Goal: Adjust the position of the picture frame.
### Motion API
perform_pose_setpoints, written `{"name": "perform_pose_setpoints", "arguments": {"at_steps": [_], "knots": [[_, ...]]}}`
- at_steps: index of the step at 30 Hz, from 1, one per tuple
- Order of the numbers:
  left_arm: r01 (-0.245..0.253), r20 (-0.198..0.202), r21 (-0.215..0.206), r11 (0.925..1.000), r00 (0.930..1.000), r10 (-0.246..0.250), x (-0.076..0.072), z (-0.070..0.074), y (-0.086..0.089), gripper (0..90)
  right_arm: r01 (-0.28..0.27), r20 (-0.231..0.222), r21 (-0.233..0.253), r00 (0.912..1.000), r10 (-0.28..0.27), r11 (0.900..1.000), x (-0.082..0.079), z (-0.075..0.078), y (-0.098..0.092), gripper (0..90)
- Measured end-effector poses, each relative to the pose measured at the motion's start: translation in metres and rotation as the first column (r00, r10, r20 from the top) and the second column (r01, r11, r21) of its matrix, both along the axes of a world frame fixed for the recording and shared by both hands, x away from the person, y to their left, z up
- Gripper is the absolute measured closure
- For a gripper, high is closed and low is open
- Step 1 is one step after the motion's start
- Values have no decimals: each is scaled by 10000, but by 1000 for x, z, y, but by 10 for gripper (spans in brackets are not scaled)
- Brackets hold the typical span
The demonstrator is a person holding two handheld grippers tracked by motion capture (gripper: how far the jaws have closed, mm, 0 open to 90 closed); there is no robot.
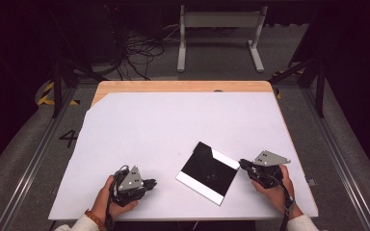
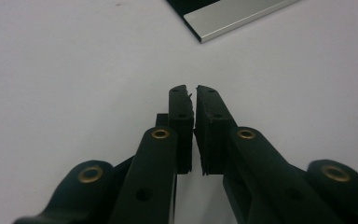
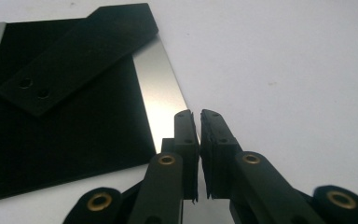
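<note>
A black square plate (image 1: 207,172) with silver strips along two edges lies flat on the white table top (image 1: 173,125), near the front. In the right gripper view a flat black bar (image 3: 79,51) with two holes rests across the plate (image 3: 74,135) at its far corner. My right gripper (image 1: 242,164) sits just right of the plate, its jaws (image 3: 199,114) pressed together on nothing, close to the silver edge. My left gripper (image 1: 153,183) rests at the front left, a short way from the plate (image 2: 233,14), with its jaws (image 2: 195,91) closed and empty too.
A wooden strip (image 1: 183,86) shows along the table's far edge. Beyond it on the floor are tangled cables (image 1: 139,48) and a white metal stand (image 1: 219,29). Metal rails run down both sides of the table.
</note>
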State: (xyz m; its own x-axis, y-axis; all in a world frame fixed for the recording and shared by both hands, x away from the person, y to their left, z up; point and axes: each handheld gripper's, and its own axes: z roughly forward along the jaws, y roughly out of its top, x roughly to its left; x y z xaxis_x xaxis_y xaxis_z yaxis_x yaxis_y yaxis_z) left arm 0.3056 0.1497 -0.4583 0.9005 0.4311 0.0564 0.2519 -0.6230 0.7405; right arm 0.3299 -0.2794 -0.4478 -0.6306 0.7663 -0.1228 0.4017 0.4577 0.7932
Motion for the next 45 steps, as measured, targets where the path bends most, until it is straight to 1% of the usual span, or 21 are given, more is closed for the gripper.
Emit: {"name": "perform_pose_setpoints", "arguments": {"at_steps": [5, 6, 8, 9, 12, 19, 24, 35, 38, 41, 45], "knots": [[272, -96, 8, 9996, 9996, -272, 4, 0, -13, 898, 208, -205, 45, 9996, -207, 9998, 6, -3, -4, 877], [338, -86, -14, 9994, 9994, -338, 4, 0, -14, 899, 237, -202, 6, 9995, -236, 9997, 6, -3, -3, 879], [538, -17, 71, 9985, 9986, -538, 3, 0, -20, 900, 220, -198, -17, 9996, -220, 9998, 6, -3, -3, 885], [558, -89, 96, 9984, 9984, -557, 3, -1, -23, 900, 211, -209, -58, 9996, -212, 9998, 6, -3, -3, 886], [655, -134, 260, 9975, 9978, -652, 5, -2, -28, 900, 205, -211, -170, 9996, -209, 9996, 7, -4, -2, 891], [780, -314, 219, 9967, 9965, -773, 14, -5, -41, 899, 242, -304, -129, 9992, -246, 9996, 10, -6, -3, 897], [873, -273, 346, 9956, 9959, -864, 16, -6, -52, 895, 243, -297, -143, 9993, -247, 9996, 10, -6, -3, 897], [883, -377, 265, 9957, 9955, -873, 23, -6, -63, 898, 171, -397, -225, 9991, -180, 9996, 14, -8, -1, 900], [892, -337, 314, 9955, 9955, -881, 23, -6, -65, 897, 207, -389, -272, 9990, -217, 9994, 14, -9, -1, 900], [997, -88, 522, 9937, 9950, -993, 23, -6, -66, 898, 258, -424, -254, 9987, -269, 9993, 15, -10, -1, 900], [911, -60, 470, 9947, 9958, -909, 25, -7, -68, 898, 265, -429, -286, 9987, -277, 9992, 16, -10, -1, 900]]}}
